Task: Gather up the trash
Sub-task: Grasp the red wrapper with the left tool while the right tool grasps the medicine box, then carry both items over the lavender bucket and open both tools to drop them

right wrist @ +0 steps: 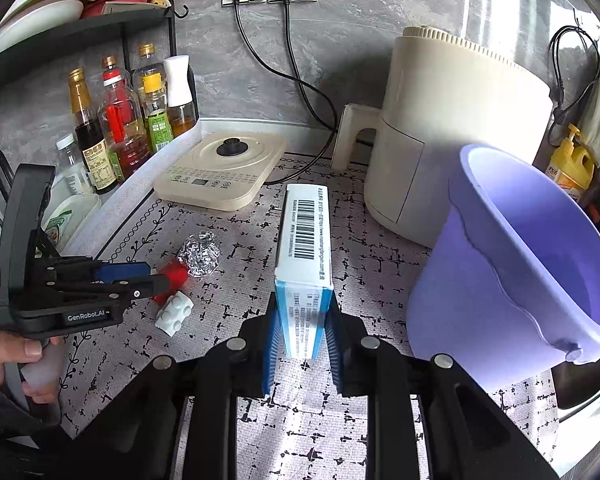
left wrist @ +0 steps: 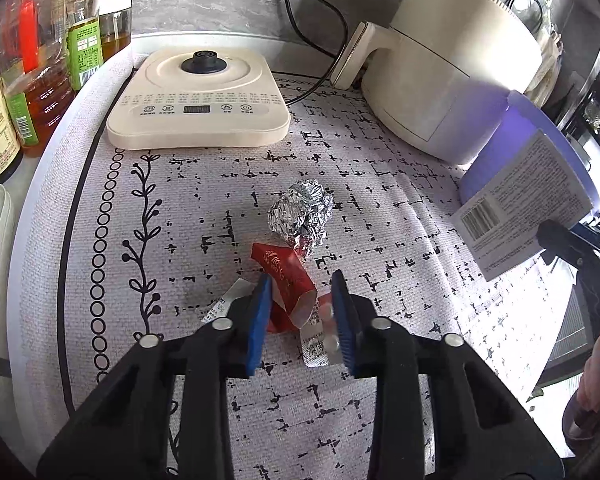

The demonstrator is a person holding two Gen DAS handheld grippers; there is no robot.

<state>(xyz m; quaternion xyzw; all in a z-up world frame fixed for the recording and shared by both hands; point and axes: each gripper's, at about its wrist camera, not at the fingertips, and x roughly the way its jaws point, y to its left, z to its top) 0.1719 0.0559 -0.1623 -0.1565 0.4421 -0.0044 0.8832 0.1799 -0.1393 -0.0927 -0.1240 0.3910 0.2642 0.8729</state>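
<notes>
My left gripper (left wrist: 302,312) is open, its blue pads on either side of a crumpled red wrapper (left wrist: 286,280) lying on the patterned mat; it also shows in the right wrist view (right wrist: 156,278). A foil ball (left wrist: 302,214) lies just beyond the wrapper. A white blister pack (right wrist: 175,313) lies beside it. My right gripper (right wrist: 302,344) is shut on a white and blue carton (right wrist: 306,248) and holds it above the mat, left of the purple bin (right wrist: 520,264).
A cream kettle base (left wrist: 200,100) sits at the back of the mat (left wrist: 380,208). A cream air fryer (right wrist: 452,136) stands behind the bin. Oil and sauce bottles (right wrist: 116,128) stand at the left under a shelf. Power cords (right wrist: 300,80) run to wall sockets.
</notes>
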